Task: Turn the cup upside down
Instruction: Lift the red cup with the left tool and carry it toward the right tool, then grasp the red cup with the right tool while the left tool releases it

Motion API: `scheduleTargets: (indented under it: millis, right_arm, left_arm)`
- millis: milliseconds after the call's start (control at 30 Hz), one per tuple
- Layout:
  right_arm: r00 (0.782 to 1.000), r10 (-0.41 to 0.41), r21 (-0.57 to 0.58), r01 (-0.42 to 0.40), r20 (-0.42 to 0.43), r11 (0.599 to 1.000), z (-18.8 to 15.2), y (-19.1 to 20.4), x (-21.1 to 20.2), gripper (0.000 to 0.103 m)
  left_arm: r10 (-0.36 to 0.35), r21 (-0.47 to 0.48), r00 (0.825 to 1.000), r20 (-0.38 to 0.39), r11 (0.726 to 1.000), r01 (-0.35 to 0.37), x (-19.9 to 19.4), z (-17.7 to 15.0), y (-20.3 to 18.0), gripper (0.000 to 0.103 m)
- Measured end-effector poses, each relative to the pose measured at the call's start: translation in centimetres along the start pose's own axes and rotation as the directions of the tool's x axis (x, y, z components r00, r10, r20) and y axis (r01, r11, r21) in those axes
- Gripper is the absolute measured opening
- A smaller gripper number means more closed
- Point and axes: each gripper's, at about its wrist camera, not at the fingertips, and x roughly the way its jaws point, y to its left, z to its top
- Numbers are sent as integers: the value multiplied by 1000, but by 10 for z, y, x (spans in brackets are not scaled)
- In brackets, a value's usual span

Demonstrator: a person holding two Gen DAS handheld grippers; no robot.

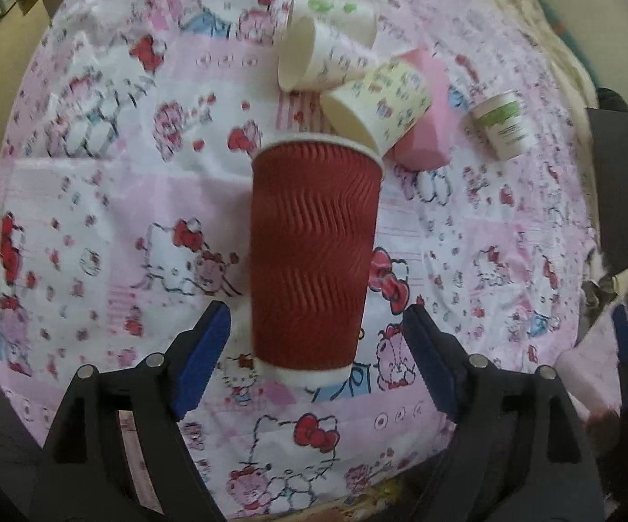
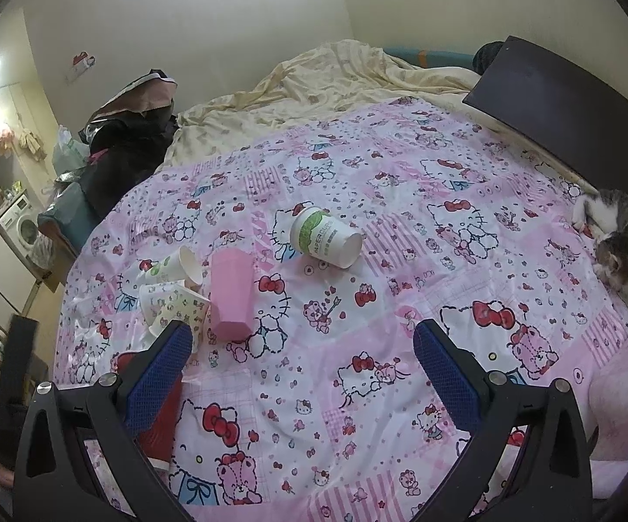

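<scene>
I cannot see much of the red cup (image 2: pixel 157 426) from my right gripper (image 2: pixel 304 376) — the blue left pad (image 2: pixel 157 374) covers most of it, and only a red strip and a bit of white rim peek out below. From my left gripper (image 1: pixel 316 363) I see it well, though it looks a little blurry. The red cup (image 1: pixel 314 252) sits just ahead of the left gripper, between the two blue pads (image 1: pixel 203 359) but not touching either one. Its wide white rim is at the far end and its small white base is at the near end. I cannot tell if it stands or lies on the blanket (image 1: pixel 96 200).

Both grippers are spread wide and hold nothing.

I count five cups. One is the red one. Past its far rim lie three paper cups on their sides: two white ones (image 1: pixel 327 50) and one yellowish cup (image 1: pixel 379 106) with tiny pictures, whose mouth touches the red rim. The pink cup (image 1: pixel 422 130) is partly hidden behind the yellowish one. One more white cup with green print (image 1: pixel 505 126) lies far ahead to the right, apart from the rest.

A grey and white cat (image 2: pixel 614 243) lies at the far right edge, cut off by the picture, and a dark board (image 2: pixel 562 104) leans beyond it.
</scene>
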Motion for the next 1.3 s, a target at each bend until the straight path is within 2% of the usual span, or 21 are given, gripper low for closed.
scheduleTargets:
  millis: [167,233,367,467,533,600,633,867,900,933,1000,1100,1300]
  right_arm:
    - [1000,14,6,-14,-6,1000,1,2,1,103]
    - [1000,15,2,-15,-7,1000,1,4,2,103]
    - [999,19,-19,-19,-28,1000,-3,13,8,103]
    - [999,21,-54,-24,-49,998,-9,22,11,103]
    - [996,53,-67,-58,-78,996,-17,31,13,103]
    - [985,124,-56,-132,-121,990,-30,40,14,103]
    - [975,161,-60,-172,-152,983,-43,50,15,103]
    - [938,215,-119,-254,-273,960,-107,115,29,102]
    - [931,219,-131,-266,-292,955,-113,122,33,99]
    - [921,218,-151,-278,-324,949,-121,132,41,89]
    - [916,204,-164,-273,-346,948,-127,141,50,83]
    - [927,175,-167,-240,-331,956,-131,145,55,84]
    - [923,146,-180,-221,-356,958,-138,157,77,84]
  left_arm:
    - [14,38,995,101,999,-18,-39,-6,25,80]
    - [43,41,988,148,998,-49,-48,-9,35,79]
    - [118,56,956,267,989,-138,-60,-15,55,80]
    - [151,56,938,313,983,-177,-58,-18,64,80]
    - [137,39,944,301,987,-156,-55,-18,71,79]
    - [103,15,950,294,994,-112,-54,-16,76,79]
    - [101,8,949,299,994,-108,-55,-16,77,79]
    - [114,-15,937,331,993,-115,-64,-13,85,80]
    - [122,-15,937,329,992,-124,-64,-13,86,80]
    - [130,-18,936,326,991,-132,-63,-14,88,81]
    - [124,-26,941,316,992,-122,-63,-15,93,86]
    - [114,-50,942,315,993,-104,-66,-16,100,87]
    - [99,-64,947,306,994,-83,-68,-14,104,88]
